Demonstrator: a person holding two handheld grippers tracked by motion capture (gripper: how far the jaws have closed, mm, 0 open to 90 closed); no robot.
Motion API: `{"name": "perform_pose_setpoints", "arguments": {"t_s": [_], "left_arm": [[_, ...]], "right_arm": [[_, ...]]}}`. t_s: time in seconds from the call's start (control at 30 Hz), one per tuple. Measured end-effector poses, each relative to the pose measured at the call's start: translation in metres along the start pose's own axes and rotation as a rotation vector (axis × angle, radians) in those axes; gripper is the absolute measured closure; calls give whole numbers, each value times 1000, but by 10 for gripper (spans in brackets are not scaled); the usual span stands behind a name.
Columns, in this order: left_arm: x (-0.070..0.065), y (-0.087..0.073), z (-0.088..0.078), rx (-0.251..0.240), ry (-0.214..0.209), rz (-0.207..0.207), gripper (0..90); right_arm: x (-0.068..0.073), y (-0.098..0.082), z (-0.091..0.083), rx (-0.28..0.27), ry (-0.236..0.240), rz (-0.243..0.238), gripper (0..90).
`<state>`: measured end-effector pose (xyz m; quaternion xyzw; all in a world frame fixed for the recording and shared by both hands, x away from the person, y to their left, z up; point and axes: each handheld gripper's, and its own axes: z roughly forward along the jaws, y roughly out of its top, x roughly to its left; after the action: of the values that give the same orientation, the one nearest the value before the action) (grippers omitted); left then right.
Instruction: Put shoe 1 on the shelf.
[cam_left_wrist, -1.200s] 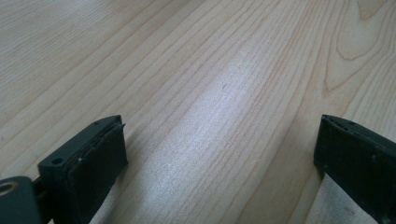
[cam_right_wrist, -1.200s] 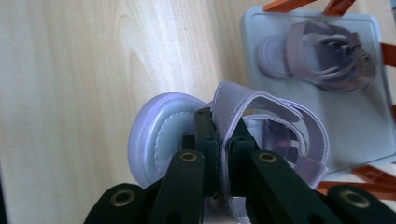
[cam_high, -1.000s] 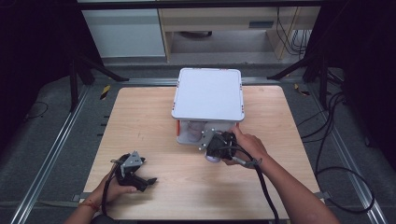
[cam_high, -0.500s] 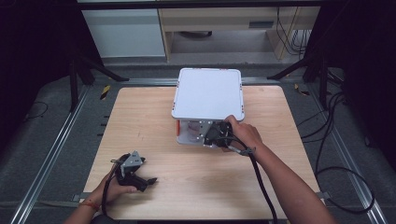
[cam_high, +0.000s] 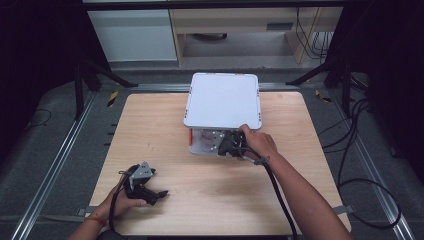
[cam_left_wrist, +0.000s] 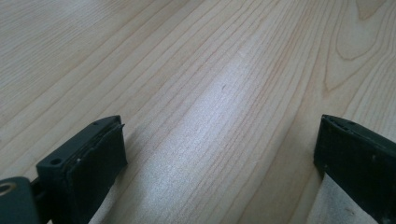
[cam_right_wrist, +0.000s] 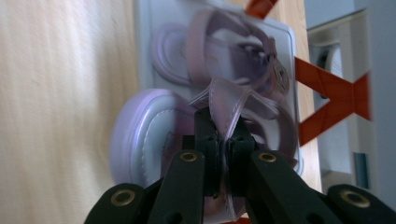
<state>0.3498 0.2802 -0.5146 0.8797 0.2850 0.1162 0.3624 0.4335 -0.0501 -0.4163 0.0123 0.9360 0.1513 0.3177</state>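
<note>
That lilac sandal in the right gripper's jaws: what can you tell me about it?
The lilac sandal looks like soft, glossy plastic or faux leather, with a rounded sole stitched along its edge and looping straps. The right gripper is shut on one strap. It lies on the lower level of a white shelf with orange cross braces, beside a second matching sandal. The picture is blurred, so finer details are unclear.

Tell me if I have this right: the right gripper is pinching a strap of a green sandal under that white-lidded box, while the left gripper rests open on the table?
Nearly. The sandal is pale purple, not green, as the right gripper view shows. The rest holds: the right gripper pinches its strap, the left gripper rests open.
</note>
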Motion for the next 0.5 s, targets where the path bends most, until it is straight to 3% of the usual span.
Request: {"name": "perform_pose_setpoints", "arguments": {"t_s": [0.2, 0.5], "left_arm": [[0, 0, 0, 1, -1, 1, 11], [0, 0, 0, 1, -1, 1, 11]], "right_arm": [[2, -5, 8, -32, -33, -36, 869], [6, -9, 20, -52, 28, 3, 857]]}}
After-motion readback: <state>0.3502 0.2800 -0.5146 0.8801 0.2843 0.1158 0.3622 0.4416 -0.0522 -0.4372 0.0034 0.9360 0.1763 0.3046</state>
